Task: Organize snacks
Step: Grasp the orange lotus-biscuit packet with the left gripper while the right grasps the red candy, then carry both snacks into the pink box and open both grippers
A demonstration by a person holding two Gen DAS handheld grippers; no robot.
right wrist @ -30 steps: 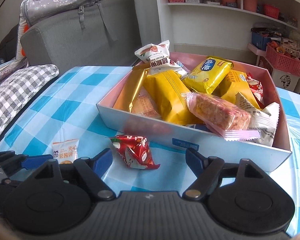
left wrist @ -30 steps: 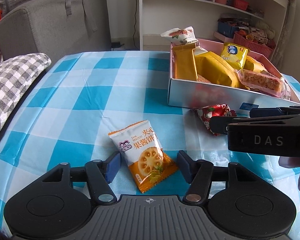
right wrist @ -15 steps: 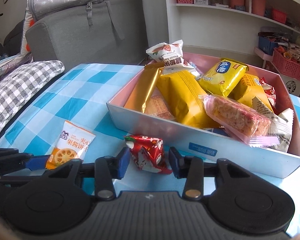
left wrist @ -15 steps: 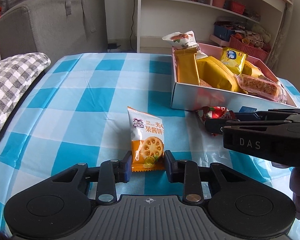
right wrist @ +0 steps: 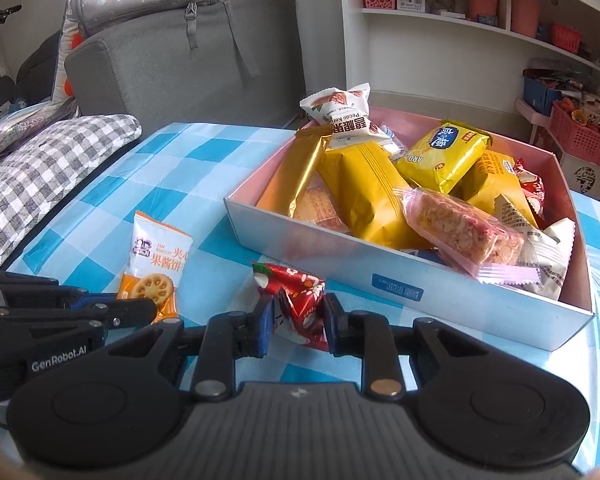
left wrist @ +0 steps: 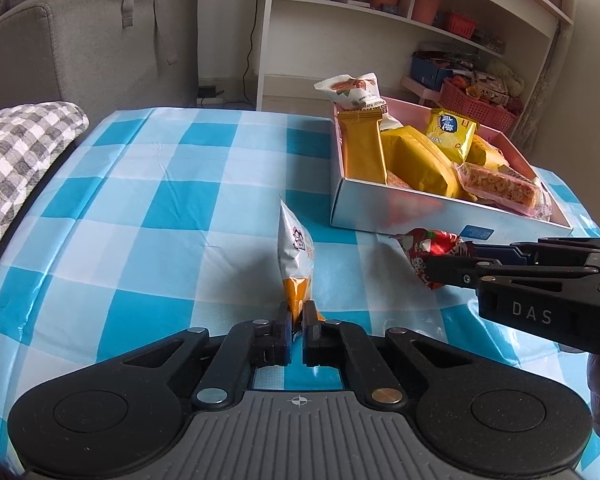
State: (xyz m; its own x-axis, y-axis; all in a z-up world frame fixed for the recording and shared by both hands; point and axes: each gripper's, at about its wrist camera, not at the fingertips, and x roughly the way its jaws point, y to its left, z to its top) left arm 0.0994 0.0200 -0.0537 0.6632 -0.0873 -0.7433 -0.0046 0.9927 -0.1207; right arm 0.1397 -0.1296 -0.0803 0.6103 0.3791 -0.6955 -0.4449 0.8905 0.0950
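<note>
My left gripper (left wrist: 297, 322) is shut on the bottom edge of an orange and white biscuit packet (left wrist: 296, 258), which stands on edge above the checked tablecloth; the packet also shows in the right wrist view (right wrist: 156, 264). My right gripper (right wrist: 296, 320) is shut on a red snack packet (right wrist: 298, 300), held just off the cloth; this packet also shows in the left wrist view (left wrist: 428, 252). The white and pink snack box (right wrist: 340, 256) holds several yellow, gold and pink packets, just beyond both grippers.
The table has a blue and white checked cloth (left wrist: 140, 208). A grey checked cushion (left wrist: 16, 156) lies at the left edge. A grey sofa (left wrist: 80, 40) and white shelves (left wrist: 400, 12) stand behind. A pecan packet (right wrist: 340, 114) leans at the box's far corner.
Both grippers have closed on their packets. The left one has turned the biscuit packet up on edge and lifted it. The right one has raised the red packet.
</note>
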